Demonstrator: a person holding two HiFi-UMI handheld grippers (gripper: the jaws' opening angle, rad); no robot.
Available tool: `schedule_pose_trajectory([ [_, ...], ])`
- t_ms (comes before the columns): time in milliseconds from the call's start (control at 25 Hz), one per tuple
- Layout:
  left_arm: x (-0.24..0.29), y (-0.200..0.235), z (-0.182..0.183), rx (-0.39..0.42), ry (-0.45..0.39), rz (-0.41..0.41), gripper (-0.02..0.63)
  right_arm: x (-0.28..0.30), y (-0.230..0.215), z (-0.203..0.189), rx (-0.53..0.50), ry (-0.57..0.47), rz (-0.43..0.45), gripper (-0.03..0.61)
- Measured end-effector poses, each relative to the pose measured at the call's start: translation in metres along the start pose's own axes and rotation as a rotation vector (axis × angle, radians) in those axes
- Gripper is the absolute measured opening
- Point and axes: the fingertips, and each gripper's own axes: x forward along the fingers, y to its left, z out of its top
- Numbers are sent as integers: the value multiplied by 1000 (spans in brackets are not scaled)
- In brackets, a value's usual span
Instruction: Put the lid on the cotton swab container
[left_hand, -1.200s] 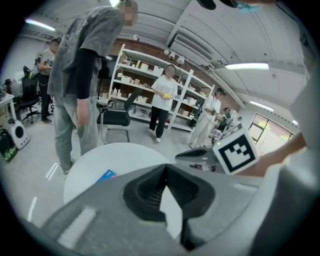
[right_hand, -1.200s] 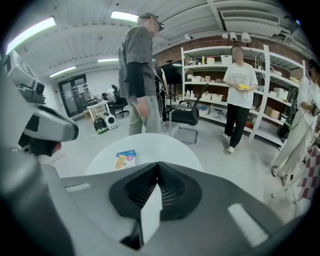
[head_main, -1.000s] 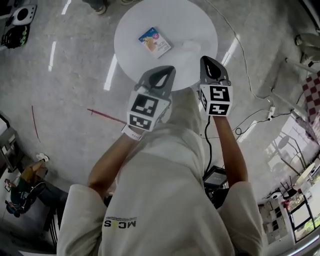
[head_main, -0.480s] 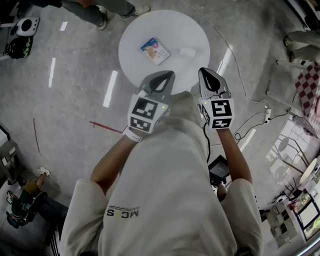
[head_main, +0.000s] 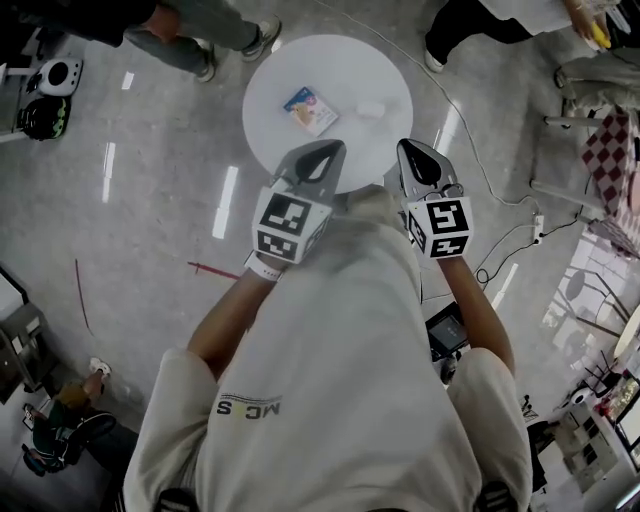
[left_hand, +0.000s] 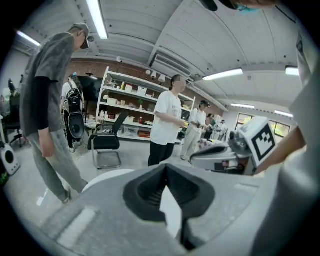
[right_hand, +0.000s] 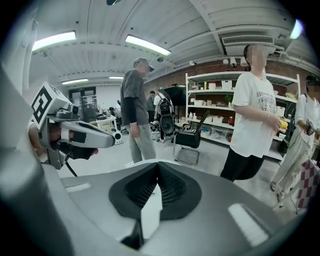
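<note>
Not yet begun: the left hand-held gripper and right hand-held gripper hover empty, jaws together, short of the bench where the container and, likely, its clear lid lie apart; next, reach in and open onto the lid.

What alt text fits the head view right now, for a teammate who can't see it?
Seen from above, a person in a pale hoodie holds the left hand-held gripper and right hand-held gripper, both shut and empty, by the near edge of a round white table. A colourful pack and a small pale object lie apart on it, untouched; bystanders stand beyond.
</note>
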Motion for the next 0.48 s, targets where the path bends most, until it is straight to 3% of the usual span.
schedule_pose_trajectory([
  [480,2,-4,0,12,3,-47,0,-4,12,1,-10,-9,-16,-3],
])
